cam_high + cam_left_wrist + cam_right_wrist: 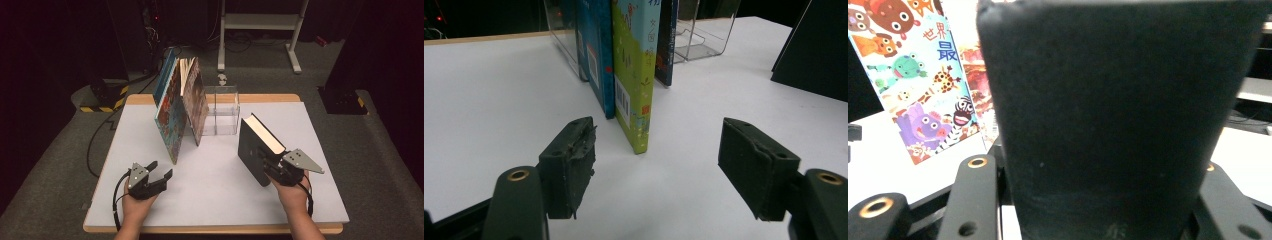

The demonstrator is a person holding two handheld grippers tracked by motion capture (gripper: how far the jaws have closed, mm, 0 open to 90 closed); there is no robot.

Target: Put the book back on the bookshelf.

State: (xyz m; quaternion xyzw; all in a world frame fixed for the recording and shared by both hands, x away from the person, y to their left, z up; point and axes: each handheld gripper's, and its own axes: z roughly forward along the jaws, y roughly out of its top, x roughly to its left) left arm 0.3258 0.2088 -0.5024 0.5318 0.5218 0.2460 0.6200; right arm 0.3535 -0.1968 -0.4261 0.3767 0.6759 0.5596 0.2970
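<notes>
A thick black book [252,150] stands on edge on the white table [150,200], right of centre, its pale page edge facing up. My right gripper [272,167] is shut on its near lower end. In the right gripper view the black book [1108,115] sits between the two jaws of my right gripper [1098,200]. My left gripper [161,169] is open near the front left with nothing between its fingers. In the left gripper view my left gripper [656,160] points at the picture books' lower edges, the green book [636,75] nearest.
Several picture books [172,115] lean together at the table's back middle against a clear acrylic stand [222,112]. A cartoon-animal cover [913,75] shows left of the black book. Cables and a white frame [260,22] lie on the floor beyond the table.
</notes>
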